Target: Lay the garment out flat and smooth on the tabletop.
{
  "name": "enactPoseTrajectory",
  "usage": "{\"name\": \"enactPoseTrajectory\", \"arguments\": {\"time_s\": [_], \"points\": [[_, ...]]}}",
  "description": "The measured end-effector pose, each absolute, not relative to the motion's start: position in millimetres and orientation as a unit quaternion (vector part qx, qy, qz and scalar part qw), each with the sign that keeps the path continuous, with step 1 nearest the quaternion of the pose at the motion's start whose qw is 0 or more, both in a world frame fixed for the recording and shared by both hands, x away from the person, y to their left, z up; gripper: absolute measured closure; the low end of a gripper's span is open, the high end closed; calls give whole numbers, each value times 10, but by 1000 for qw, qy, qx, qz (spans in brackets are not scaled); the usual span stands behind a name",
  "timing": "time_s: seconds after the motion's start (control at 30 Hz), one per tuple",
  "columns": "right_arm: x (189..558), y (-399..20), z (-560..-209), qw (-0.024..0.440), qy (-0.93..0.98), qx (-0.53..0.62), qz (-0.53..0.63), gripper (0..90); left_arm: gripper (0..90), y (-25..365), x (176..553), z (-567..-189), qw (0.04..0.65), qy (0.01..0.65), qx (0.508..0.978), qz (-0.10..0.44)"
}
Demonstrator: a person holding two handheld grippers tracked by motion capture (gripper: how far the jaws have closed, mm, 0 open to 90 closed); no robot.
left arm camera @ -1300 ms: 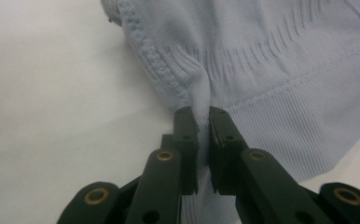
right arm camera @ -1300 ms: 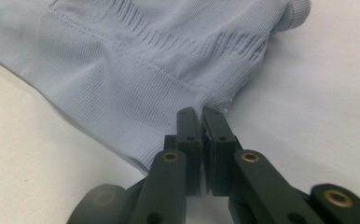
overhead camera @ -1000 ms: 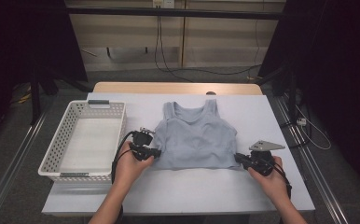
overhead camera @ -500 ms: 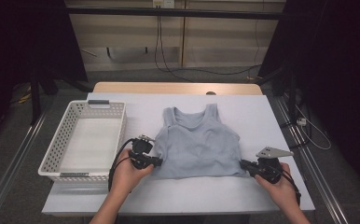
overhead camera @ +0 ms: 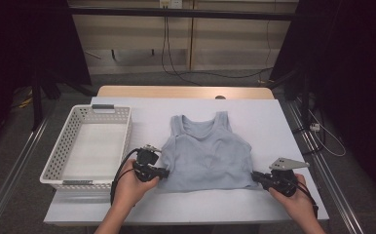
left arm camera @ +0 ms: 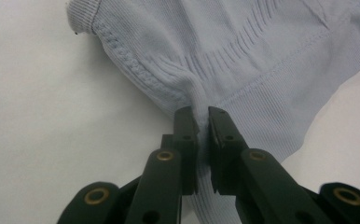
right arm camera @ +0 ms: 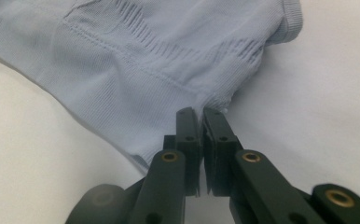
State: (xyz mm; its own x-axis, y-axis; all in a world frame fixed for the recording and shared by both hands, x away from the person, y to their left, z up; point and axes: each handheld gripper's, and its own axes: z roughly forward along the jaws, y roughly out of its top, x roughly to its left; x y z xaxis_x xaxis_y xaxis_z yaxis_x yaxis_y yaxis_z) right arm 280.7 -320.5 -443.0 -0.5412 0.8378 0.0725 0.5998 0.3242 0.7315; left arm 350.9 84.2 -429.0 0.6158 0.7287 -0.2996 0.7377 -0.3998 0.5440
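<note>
Both hands have drawn the top [overhead camera: 206, 157] toward the counter's near edge; left fingers [left arm camera: 203, 122] and right fingers [right arm camera: 201, 119] pinch its hem corners, probably taut between them.

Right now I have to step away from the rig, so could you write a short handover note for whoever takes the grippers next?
Left gripper: shut on the tank top, pinching its bottom hem at the corner nearest the basket.
Right gripper: shut on the tank top, at the opposite bottom corner.
Tank top: light blue, lying flat on the white table, straps pointing away from the person, hem stretched between the two grippers.
White basket: left of the tank top, nothing in it.
Done: both bottom corners gripped, garment spread out.
Left: probably folding it and placing it in the basket; no fold is made yet.
</note>
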Motion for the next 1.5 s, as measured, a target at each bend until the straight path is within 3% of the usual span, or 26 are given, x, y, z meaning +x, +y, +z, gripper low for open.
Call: {"name": "enactPoseTrajectory", "arguments": {"time_s": [0.13,0.23,0.57,0.83,1.07,1.2,1.37,1.5], "points": [[2857,-3170,-4389,173,797,444,372,742,757,860,3518,-4301,332,440,834,0],[2929,-3106,-4338,177,793,443,379,599,621,896,3541,-4307,338,443,831,7],[3406,-2669,-4194,171,795,421,402,333,284,914,3581,-4383,360,443,821,32],[3866,-2308,-4145,148,798,424,403,238,241,875,3619,-4393,364,436,822,39],[4279,-2070,-4171,154,809,423,378,237,234,885,3633,-4385,367,436,820,44],[4456,-1963,-4213,149,807,428,378,303,233,901,3638,-4369,373,437,817,46],[4641,-1833,-4287,136,805,434,381,451,231,907,3636,-4372,374,434,818,46],[4728,-1692,-4378,119,812,428,378,490,232,915,3639,-4399,373,438,816,48]]}}
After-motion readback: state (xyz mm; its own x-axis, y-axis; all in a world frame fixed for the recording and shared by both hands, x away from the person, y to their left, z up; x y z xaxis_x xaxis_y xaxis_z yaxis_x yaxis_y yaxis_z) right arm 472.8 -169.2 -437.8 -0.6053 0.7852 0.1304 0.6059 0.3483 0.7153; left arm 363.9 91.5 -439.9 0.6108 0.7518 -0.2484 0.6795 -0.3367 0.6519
